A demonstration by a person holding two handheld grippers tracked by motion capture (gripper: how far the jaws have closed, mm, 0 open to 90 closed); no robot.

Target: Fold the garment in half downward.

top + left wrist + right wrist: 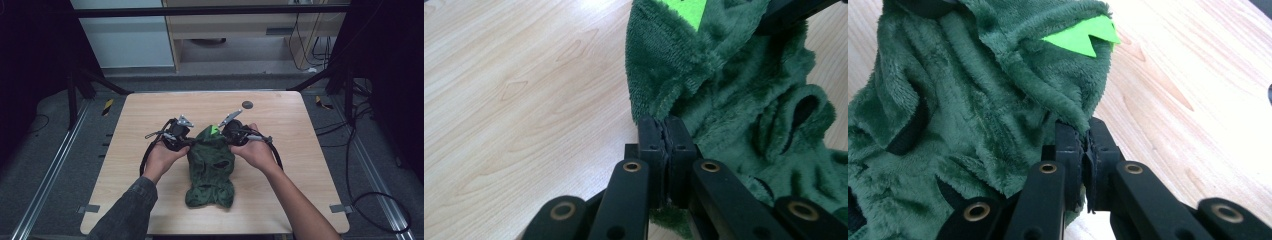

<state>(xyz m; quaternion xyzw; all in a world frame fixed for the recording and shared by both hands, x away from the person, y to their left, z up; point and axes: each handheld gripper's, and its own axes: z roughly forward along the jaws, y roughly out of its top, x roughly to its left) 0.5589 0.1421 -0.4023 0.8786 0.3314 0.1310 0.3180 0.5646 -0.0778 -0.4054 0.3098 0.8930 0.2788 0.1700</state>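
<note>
A small dark green fleece garment [210, 167] with a bright green spike patch [214, 130] lies on the wooden table [280, 125], its far end lifted a little. My left gripper [189, 141] is shut on the garment's left edge; in the left gripper view the jaws pinch the green fleece [724, 95] at the left gripper [666, 122]. My right gripper [227, 140] is shut on the right edge. In the right gripper view the fleece [973, 115] with its bright patch [1080, 36] is caught at the right gripper [1086, 129]. A hand holds each gripper.
A small dark round disc [247, 104] lies on the table near its far edge. Black cables trail from both grippers over the table. Metal frame rails and more cables lie on the floor around the table.
</note>
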